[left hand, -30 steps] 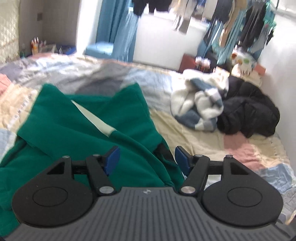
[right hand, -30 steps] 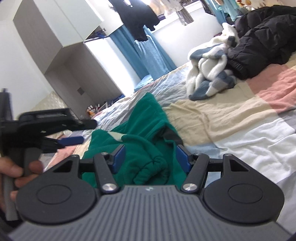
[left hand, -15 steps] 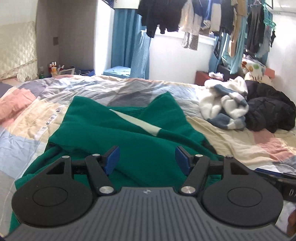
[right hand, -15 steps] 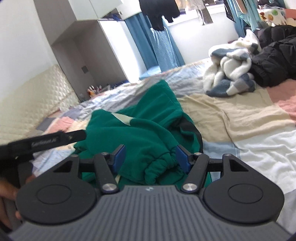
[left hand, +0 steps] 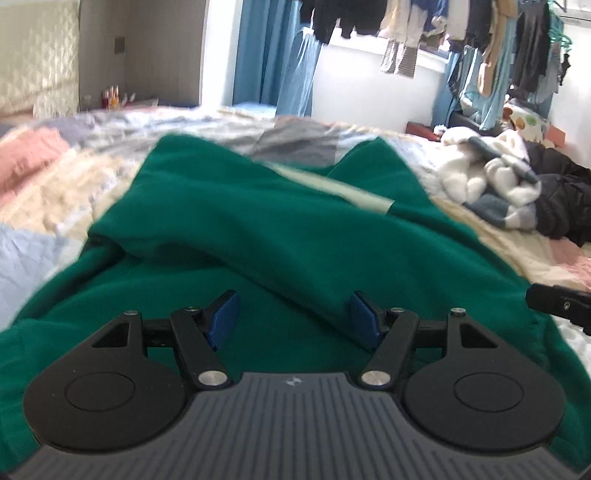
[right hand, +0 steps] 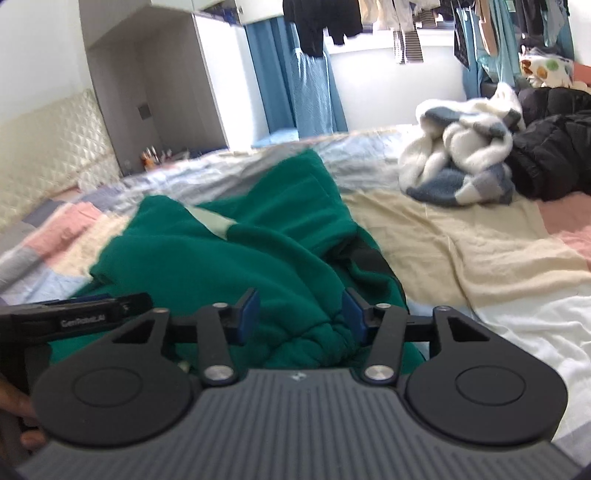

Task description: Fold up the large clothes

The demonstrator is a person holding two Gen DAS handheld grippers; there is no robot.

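1. One green garment (left hand: 258,229), soft and fleecy with a pale stripe across it, lies rumpled in thick folds on the bed (left hand: 55,192), in the near half of the mattress, directly below both grippers.
2. Two hand-held grippers: the left gripper (left hand: 295,317) has its blue-padded fingers spread wide above the green cloth, gripping nothing; the right gripper (right hand: 301,314) is likewise parted, its pads on either side of a gathered, elasticated cuff without pinching it.
3. One patchwork quilt covers the bed in pink, cream, grey and pale-blue blocks, wrinkled.
4. Two other heaps sit near the far right edge, touching: a fluffy white-and-blue-grey garment (right hand: 461,158) and a puffy black jacket (right hand: 554,155).
5. Several clothes (left hand: 406,22) hang along the window beside blue curtains (left hand: 266,55).
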